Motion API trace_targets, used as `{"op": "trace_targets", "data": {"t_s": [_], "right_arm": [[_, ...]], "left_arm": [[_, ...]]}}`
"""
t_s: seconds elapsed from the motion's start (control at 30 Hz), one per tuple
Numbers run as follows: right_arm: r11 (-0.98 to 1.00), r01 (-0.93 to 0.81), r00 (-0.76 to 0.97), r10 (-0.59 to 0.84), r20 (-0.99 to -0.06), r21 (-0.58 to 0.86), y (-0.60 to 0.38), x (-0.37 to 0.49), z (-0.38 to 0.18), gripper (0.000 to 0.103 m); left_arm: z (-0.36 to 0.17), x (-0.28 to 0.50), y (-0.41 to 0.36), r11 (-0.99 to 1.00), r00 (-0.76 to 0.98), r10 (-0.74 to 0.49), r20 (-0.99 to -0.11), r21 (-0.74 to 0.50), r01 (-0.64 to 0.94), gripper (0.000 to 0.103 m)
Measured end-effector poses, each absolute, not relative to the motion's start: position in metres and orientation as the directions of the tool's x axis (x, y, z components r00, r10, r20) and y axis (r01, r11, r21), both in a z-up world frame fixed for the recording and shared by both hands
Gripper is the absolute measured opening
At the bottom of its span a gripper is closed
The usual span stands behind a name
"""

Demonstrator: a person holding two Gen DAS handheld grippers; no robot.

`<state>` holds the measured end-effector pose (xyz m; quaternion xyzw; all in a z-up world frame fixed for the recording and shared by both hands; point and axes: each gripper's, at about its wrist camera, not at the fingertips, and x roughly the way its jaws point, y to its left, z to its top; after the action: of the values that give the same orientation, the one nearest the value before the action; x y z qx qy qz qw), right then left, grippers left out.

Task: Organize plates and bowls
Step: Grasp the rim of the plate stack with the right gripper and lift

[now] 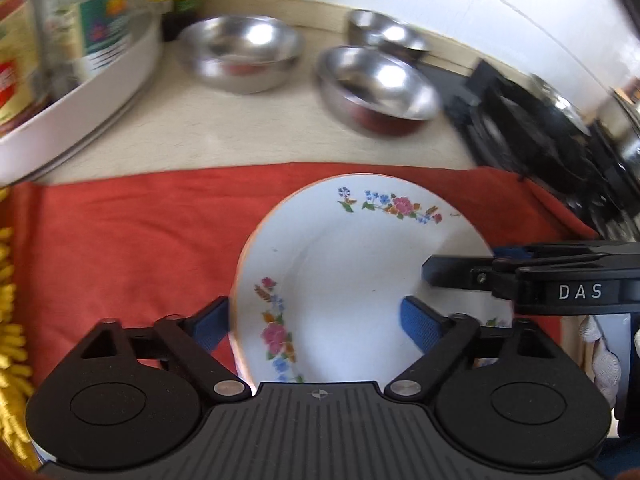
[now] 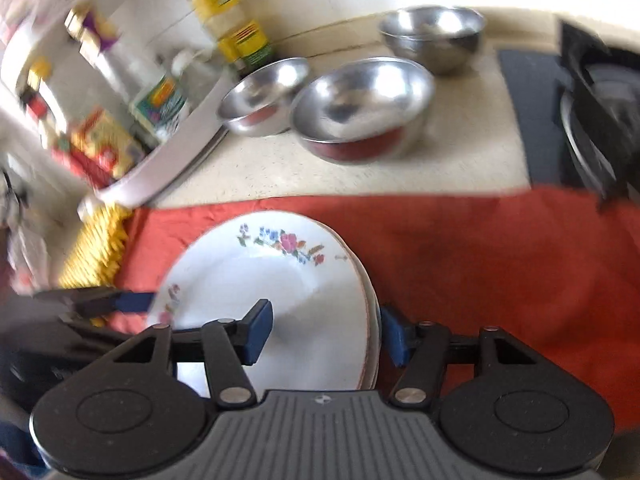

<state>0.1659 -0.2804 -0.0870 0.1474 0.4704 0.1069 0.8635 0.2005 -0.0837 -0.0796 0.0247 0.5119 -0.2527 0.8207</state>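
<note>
Both blue-padded jaws of the left hand-held gripper (image 1: 316, 320) and right hand-held gripper (image 2: 326, 330) stand apart around opposite rims of the floral plate stack (image 2: 276, 300) on the red cloth (image 2: 500, 264), so stacking seems finished, and next probably come the steel bowls (image 2: 360, 104) behind.

Left wrist view: camera sits behind the left gripper (image 1: 316, 326), looking forward and down along its fingers (image 1: 420, 326) at close range onto the floral plate (image 1: 352, 272) on the red cloth (image 1: 132, 248), bench (image 1: 248, 132) beyond.

Right wrist view: camera sits behind the right gripper (image 2: 326, 336), facing the same way, equally near, tilted so the bench (image 2: 460, 152) slants.

Shared field: the plate (image 2: 272, 288), red cloth (image 2: 500, 264), three steel bowls (image 1: 376, 88) (image 2: 360, 108), white tray (image 1: 80, 100) (image 2: 172, 160). Each view catches the other gripper at the plate's side.
</note>
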Motion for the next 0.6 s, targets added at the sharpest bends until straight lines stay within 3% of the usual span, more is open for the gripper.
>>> {"op": "trace_targets", "data": {"t_s": [0.03,0.13,0.23,0.6], "right_arm": [[0.945,-0.065,0.539,0.304,-0.785,0.321,-0.276,0.167,-0.084,0.056],[0.952,-0.084,0.553,0.289,-0.781,0.293,-0.274,0.172,-0.077,0.056],[0.959,-0.082,0.589,0.267,-0.763,0.272,-0.276,0.173,-0.068,0.056],[0.969,-0.027,0.622,0.209,-0.755,0.246,-0.271,0.171,-0.058,0.056]], "left_arm": [[-0.077,0.201,-0.08,0.872,0.365,-0.39,-0.846,-0.212,0.441,0.081],[-0.062,0.199,-0.075,0.887,0.462,-0.357,-0.812,-0.139,0.44,0.09],[-0.054,0.199,-0.076,0.896,0.529,-0.315,-0.788,-0.063,0.439,0.09],[-0.051,0.217,-0.084,0.867,0.536,-0.343,-0.771,-0.041,0.496,0.09]]}}
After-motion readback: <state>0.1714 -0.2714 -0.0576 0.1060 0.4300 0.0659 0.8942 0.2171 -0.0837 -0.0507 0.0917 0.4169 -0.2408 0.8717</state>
